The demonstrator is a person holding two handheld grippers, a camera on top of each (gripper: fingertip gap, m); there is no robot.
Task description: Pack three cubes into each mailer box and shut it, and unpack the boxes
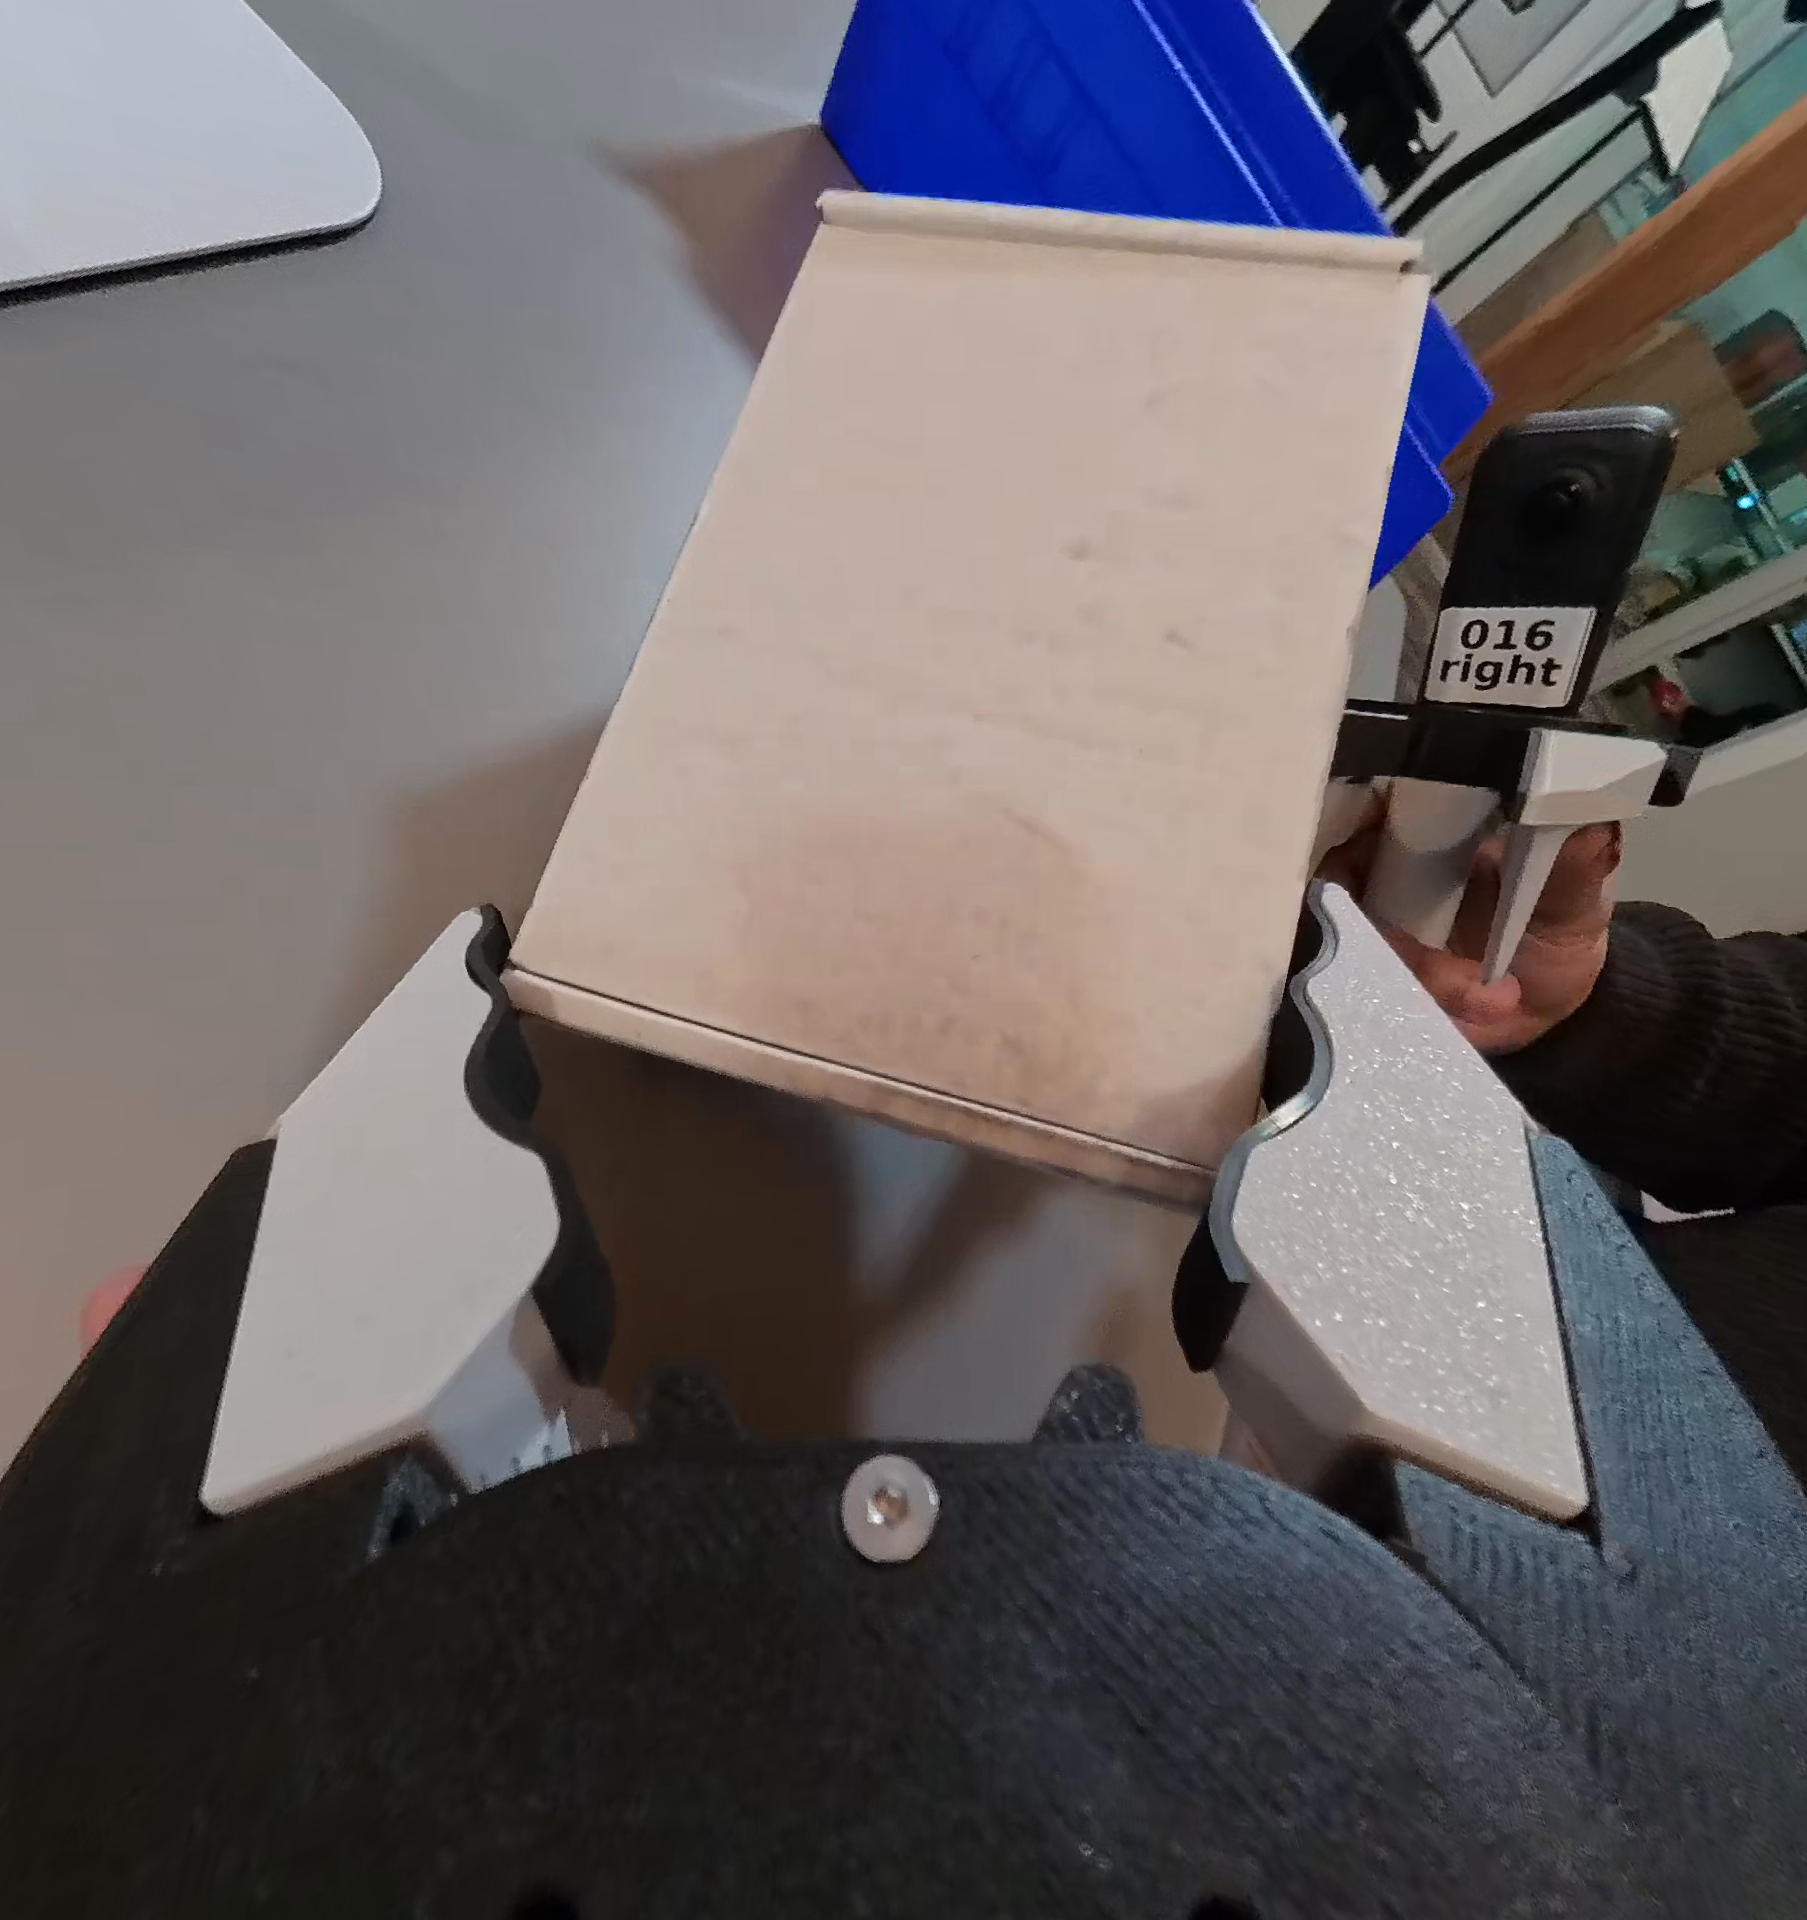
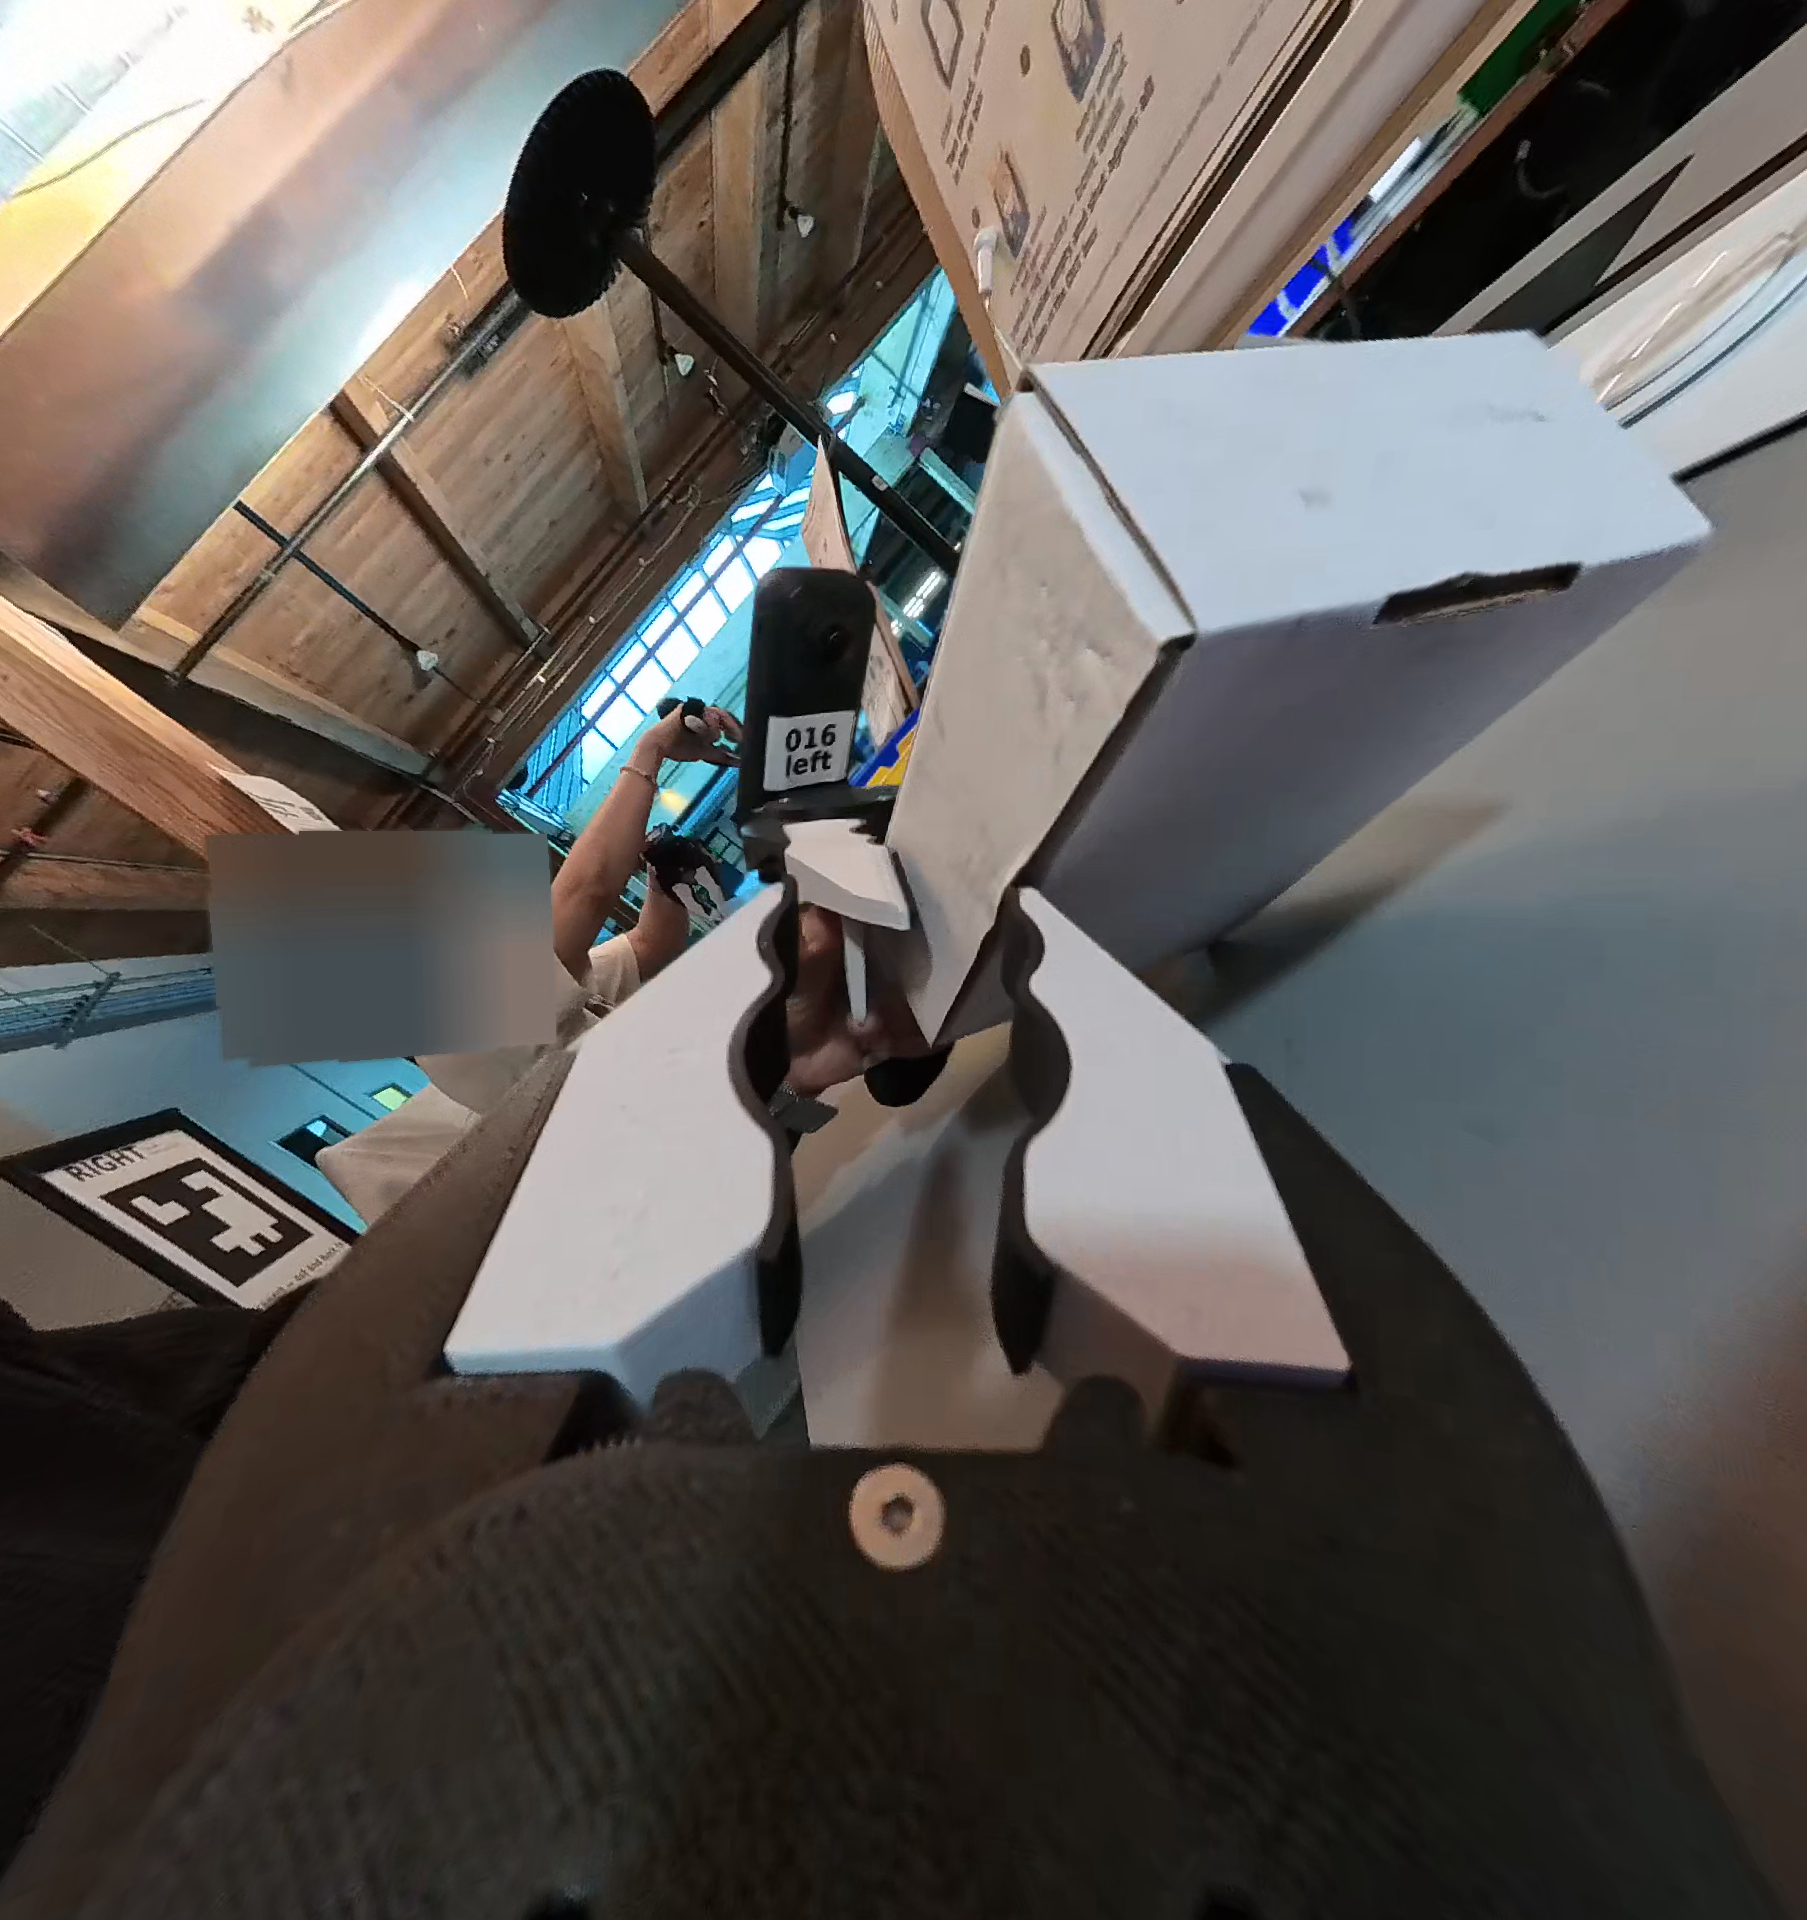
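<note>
A white mailer box [image 1: 961, 675] with its lid closed is tilted up off the dark grey table [image 1: 255, 623]. My left gripper [image 1: 899, 935] is shut on the box's near end, one finger on each side. In the right wrist view the box [image 2: 1294, 520] hangs at an angle and its lower corner sits between the fingertips of my right gripper [image 2: 904, 914]. Those jaws stand apart with a gap showing beside the corner. The left gripper's finger [image 2: 847, 883] presses on the box's side. The right gripper's camera [image 1: 1543, 582] shows behind the box's right edge. No cubes are in view.
A blue bin [image 1: 1138, 135] stands just behind the box. A light grey flat plate [image 1: 99, 135] lies at the far left of the table. A cardboard box [image 2: 1086, 135] and a framed marker tag [image 2: 182, 1205] are nearby. A person [image 2: 618, 914] stands in the background.
</note>
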